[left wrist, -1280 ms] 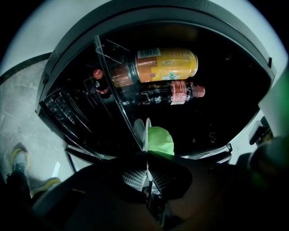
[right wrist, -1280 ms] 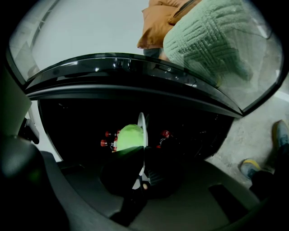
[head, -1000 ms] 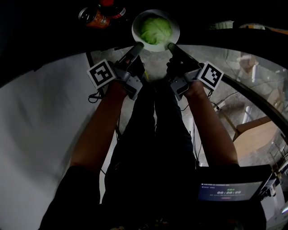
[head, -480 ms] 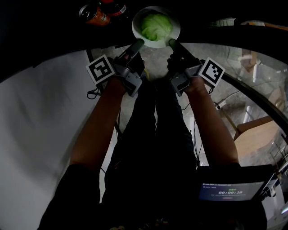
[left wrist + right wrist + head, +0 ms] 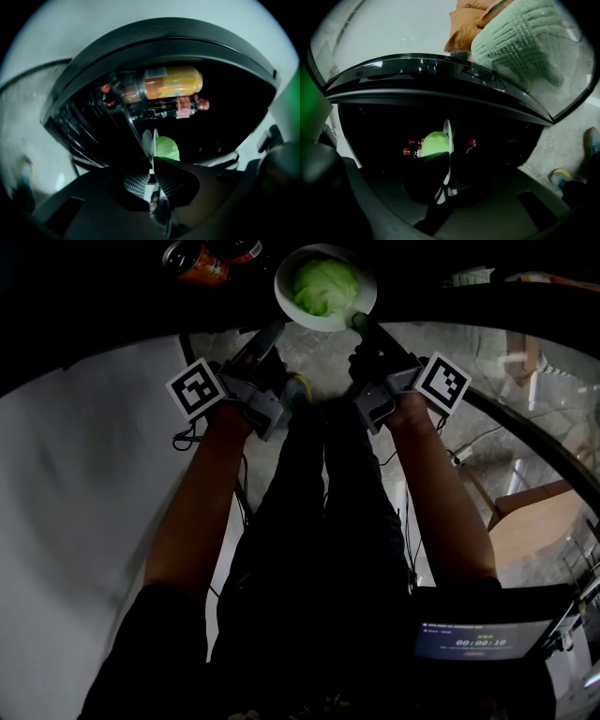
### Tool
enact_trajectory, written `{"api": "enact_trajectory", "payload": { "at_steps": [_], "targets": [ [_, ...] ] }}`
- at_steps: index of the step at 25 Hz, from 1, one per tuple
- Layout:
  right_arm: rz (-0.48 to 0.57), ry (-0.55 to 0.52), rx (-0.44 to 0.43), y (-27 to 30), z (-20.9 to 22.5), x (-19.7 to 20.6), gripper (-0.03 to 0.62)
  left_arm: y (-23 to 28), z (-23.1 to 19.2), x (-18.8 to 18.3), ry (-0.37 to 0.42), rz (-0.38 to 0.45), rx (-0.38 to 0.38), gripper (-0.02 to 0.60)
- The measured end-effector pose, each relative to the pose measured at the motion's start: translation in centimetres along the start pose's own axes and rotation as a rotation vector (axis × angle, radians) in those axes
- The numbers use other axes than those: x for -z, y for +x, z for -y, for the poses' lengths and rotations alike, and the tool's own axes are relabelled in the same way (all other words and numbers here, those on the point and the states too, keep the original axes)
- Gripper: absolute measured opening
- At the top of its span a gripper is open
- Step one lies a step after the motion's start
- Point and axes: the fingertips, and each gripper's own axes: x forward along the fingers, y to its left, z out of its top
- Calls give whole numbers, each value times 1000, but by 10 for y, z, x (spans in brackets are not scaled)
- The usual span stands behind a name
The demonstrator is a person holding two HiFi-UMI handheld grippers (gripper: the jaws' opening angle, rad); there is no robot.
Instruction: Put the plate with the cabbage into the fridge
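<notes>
A white plate [image 5: 281, 294] with a pale green cabbage [image 5: 324, 287] on it hangs level in the dark fridge opening [image 5: 234, 122]. My left gripper [image 5: 278, 327] is shut on the plate's left rim, and my right gripper [image 5: 359, 322] is shut on its right rim. In the left gripper view the plate [image 5: 150, 140] shows edge-on between the jaws, with the cabbage [image 5: 168, 147] just to its right. The right gripper view has the plate [image 5: 447, 133] edge-on too, with the cabbage [image 5: 435, 142] on its left.
An orange-drink bottle [image 5: 172, 83] and a red-capped bottle [image 5: 185, 106] lie inside the fridge, left of the plate; bottles [image 5: 202, 263] also show in the head view. The fridge's curved black frame [image 5: 440, 77] arches overhead. A wooden seat [image 5: 534, 526] stands at right.
Both grippers have carried the plate forward, farther into the dark fridge opening. The left gripper's marker cube has shifted left and down in the view.
</notes>
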Motion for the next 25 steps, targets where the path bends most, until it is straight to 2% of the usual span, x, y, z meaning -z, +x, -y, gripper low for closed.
{"api": "enact_trajectory", "payload": {
  "at_steps": [1, 3, 5, 8, 9, 11, 14, 18, 25],
  "targets": [
    [-1, -2, 0, 0, 0, 0, 15, -2, 0, 0, 53, -10, -20, 12],
    [-1, -7, 0, 0, 0, 0, 15, -5, -4, 3, 238, -51, -102, 11],
    [2, -10, -3, 0, -1, 0, 15, -6, -4, 6, 479, -96, -188, 9],
    [5, -26, -5, 0, -1, 0, 15, -2, 3, 14, 904, -164, -274, 3],
    [5, -34, -6, 0, -1, 0, 15, 1, 6, 19, 1019, -183, -283, 3],
    [4, -57, -8, 1, -2, -1, 15, 6, 8, 28, 1160, -199, -292, 3],
    [-3, -104, -18, 1, -6, 2, 15, 8, 3, 36, 1227, -209, -304, 3],
    [-17, -152, -15, 1, -4, 1, 15, 11, -4, 37, 1246, -201, -320, 3],
    [-12, -109, -43, -1, -2, 1, 15, 9, -2, 33, 1258, -167, -332, 3]
  ]
}}
